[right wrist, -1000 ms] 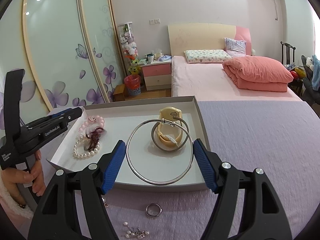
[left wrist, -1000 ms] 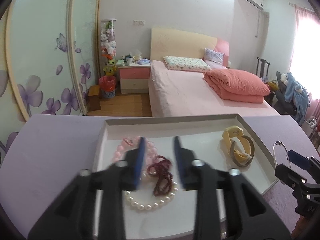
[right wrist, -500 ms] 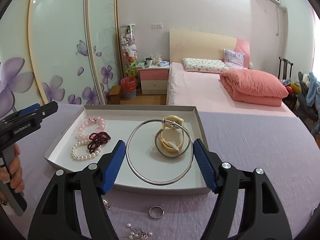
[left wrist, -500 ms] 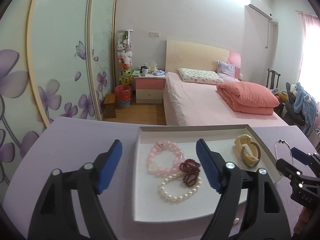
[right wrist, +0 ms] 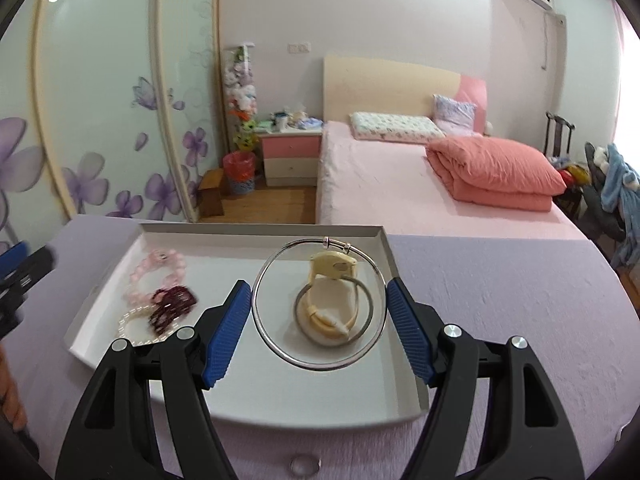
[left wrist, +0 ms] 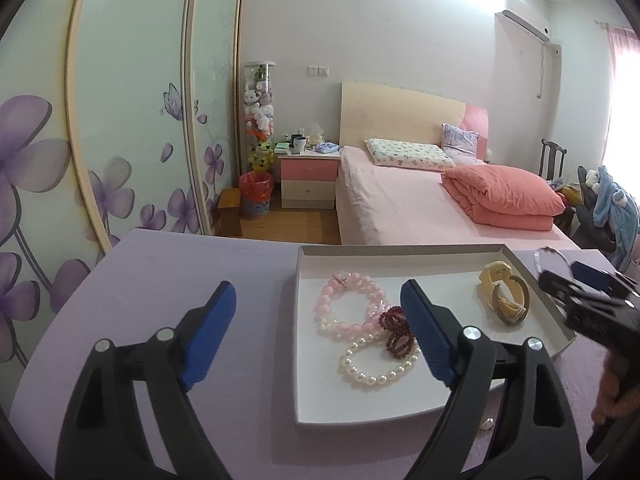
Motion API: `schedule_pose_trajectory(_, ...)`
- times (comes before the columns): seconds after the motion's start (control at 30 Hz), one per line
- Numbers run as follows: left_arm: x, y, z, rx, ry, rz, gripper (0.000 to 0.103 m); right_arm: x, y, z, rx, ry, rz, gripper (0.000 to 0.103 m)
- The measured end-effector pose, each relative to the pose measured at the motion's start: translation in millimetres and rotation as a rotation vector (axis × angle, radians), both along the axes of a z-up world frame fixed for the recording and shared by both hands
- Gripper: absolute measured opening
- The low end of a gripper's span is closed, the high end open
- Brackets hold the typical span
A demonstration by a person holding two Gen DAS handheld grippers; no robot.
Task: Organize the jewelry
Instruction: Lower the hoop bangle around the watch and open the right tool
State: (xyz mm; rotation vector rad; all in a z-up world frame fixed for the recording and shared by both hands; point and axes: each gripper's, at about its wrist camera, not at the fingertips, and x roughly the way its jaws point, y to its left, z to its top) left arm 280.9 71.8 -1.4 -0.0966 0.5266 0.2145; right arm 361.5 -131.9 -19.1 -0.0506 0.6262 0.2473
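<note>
Lilac felt-like cloth covers my counter (left wrist: pixel 168 280), with a pink bed (left wrist: pixel 400 204) and flower-printed wardrobe doors (left wrist: pixel 120 120) behind it. On the counter sits a shallow white cardboard tray (left wrist: pixel 360 408) with low folded walls.

My left claw (left wrist: pixel 320 332) has just been opening; its ribbed blue pads (left wrist: pixel 208 336) now stand wide apart with nothing between them. One pad is over bare cloth left of the tray, the other over the tray's inside. Beside that pad lie three bead bracelets in a loose touching heap: a pink one (left wrist: pixel 344 308) of glossy round beads, a dark red one (left wrist: pixel 396 332) of small beads bunched into loops, and a pearl one (left wrist: pixel 372 364) of white spheres.

My right claw (right wrist: pixel 320 316) grips a thin silver bangle (right wrist: pixel 280 344), a smooth wire hoop with a small clasp at its far side, clenched edge to edge between the pads. Through the hoop I see a cream watch (right wrist: pixel 332 292) with a rounded plastic case, curled inside a dull grey metal ring (right wrist: pixel 366 324), both lying at the right end of the tray.

From the left view a small white bead (left wrist: pixel 487 424) lies on the cloth just beside the tray's near edge.
</note>
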Motion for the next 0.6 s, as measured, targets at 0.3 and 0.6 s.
schedule_pose_trajectory(0.3, -7.5, 9.7, -3.6, -0.021, 0.004, -0.003, 0.085, 38.4, 4.0, -25.1, 0.046, 0.111, -0.037, 0.070)
schedule_pose_trajectory(0.6, -6.8, 9.9, -7.6, -0.036, 0.011, -0.009, 0.085, 46.3, 13.6, -33.6, 0.020, 0.146, -0.028, 0.072)
